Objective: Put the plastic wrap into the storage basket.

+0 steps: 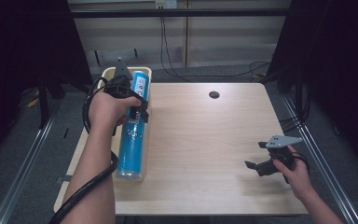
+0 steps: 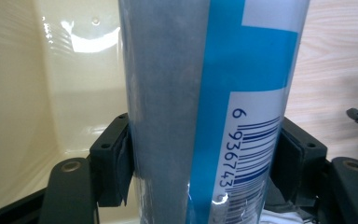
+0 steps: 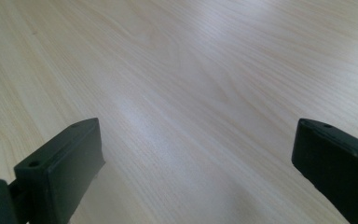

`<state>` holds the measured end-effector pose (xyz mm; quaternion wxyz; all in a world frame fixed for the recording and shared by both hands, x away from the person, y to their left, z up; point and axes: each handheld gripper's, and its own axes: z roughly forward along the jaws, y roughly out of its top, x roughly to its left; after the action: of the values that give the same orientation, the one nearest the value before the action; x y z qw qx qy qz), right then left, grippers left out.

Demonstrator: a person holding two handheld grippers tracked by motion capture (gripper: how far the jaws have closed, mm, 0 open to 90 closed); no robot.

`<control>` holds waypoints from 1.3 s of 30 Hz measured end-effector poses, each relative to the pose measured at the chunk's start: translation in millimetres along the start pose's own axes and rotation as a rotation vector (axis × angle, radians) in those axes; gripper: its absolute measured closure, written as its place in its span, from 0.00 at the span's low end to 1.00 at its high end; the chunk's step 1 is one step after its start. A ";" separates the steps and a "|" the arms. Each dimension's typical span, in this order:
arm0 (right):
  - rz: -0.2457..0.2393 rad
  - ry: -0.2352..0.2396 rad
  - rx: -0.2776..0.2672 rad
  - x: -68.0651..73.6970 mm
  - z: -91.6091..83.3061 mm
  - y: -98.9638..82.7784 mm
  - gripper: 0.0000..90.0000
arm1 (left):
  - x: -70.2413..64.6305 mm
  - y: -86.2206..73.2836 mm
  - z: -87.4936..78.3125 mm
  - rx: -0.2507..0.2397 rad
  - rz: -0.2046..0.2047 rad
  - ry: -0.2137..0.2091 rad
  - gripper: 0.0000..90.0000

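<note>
Over at ten o'clock on the wooden table (image 1: 205, 140), the left gripper (image 1: 137, 105) has its jaws clamped on either side of a long blue roll (image 1: 133, 130) lying lengthwise in the cream tray (image 1: 106, 73). Meanwhile the right gripper (image 1: 261, 161), at four o'clock, hangs over bare wood with jaws spread wide.

Your forearms are bare, no sleeves. Each black gripper (image 1: 137, 100) carries a grey three-cornered plate (image 1: 282, 140); a thick black cable (image 1: 91, 182) trails behind the left one. Screw holes dot the jaws.
</note>
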<state>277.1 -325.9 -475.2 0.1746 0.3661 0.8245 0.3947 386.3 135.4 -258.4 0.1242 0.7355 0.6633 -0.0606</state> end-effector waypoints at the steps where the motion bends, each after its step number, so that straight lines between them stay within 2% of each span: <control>1: 0.005 -0.003 0.004 0.3 -0.6 -0.6 0.02 | 0.4 -0.1 0.2 -0.002 -0.004 0.001 0.36; 5: 0.005 -0.003 0.005 -0.3 -1.0 -1.2 0.02 | 6.2 -1.7 1.7 -0.001 -0.005 0.000 0.36; 14: 0.002 -0.010 0.002 0.0 -0.5 0.0 0.02 | 9.2 -3.5 0.3 0.007 -0.020 0.010 0.36; 16: 0.001 -0.008 0.003 0.5 0.0 0.1 0.02 | 10.3 -3.8 -1.3 0.010 -0.008 0.010 0.36; 20: 0.003 -0.007 0.002 0.5 0.9 0.7 0.02 | 12.9 -4.2 -0.2 0.010 -0.021 0.016 0.36; 21: 0.003 0.000 0.003 0.6 1.2 0.8 0.02 | 13.5 -4.2 1.6 -0.002 -0.025 0.026 0.36; 24: -0.008 -0.002 0.006 1.4 2.1 1.3 0.02 | 19.2 -2.8 5.5 0.010 -0.026 0.017 0.36; 30: 0.000 -0.005 0.003 0.6 1.5 1.2 0.02 | 28.7 -2.0 15.0 0.024 -0.056 0.026 0.36; 31: 0.000 -0.004 0.003 0.5 1.7 1.1 0.02 | 29.8 -1.6 18.0 0.011 -0.061 0.035 0.36; 35: -0.008 0.002 0.005 0.6 2.8 1.6 0.02 | 31.2 0.6 24.2 0.030 -0.060 0.032 0.36; 37: -0.010 -0.005 0.007 1.6 3.0 1.4 0.02 | 30.3 2.0 28.6 0.022 -0.075 0.034 0.36; 39: -0.010 0.005 0.009 1.6 3.4 1.0 0.02 | 31.2 3.7 32.4 0.028 -0.071 0.033 0.36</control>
<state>278.5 -322.5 -476.6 0.1730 0.3619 0.8283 0.3911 395.9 156.5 -297.1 0.1007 0.7142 0.6899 -0.0622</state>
